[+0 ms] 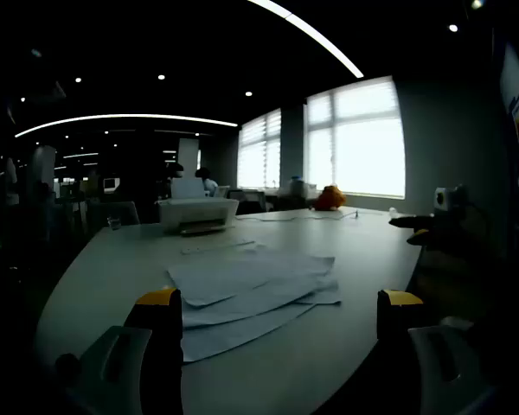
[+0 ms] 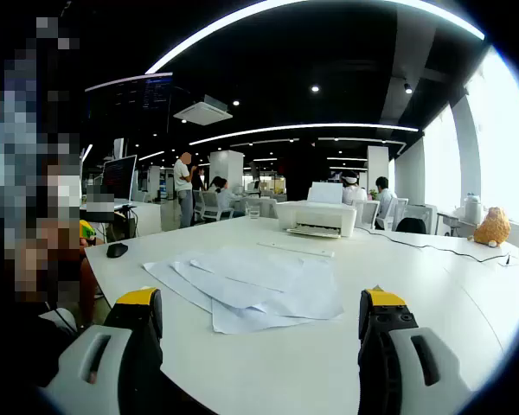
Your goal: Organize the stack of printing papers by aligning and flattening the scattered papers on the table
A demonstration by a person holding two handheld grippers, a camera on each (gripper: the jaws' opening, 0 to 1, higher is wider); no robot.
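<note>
papers (image 2: pixel 246 290) scattered on table (image 2: pixel 432 294) | printer (image 2: pixel 316 218) behind papers

Open-plan office, dark ceiling (image 2: pixel 268 60) with curved light strips (image 2: pixel 303 128) and spotlights. Bright blinded windows (image 1: pixel 355 138) on one wall. Desks and monitor (image 2: pixel 119 177) behind; people standing.

One paper pile (image 2: pixel 251 290), one printer (image 2: pixel 316 218), one mouse (image 2: pixel 117 250)
</note>
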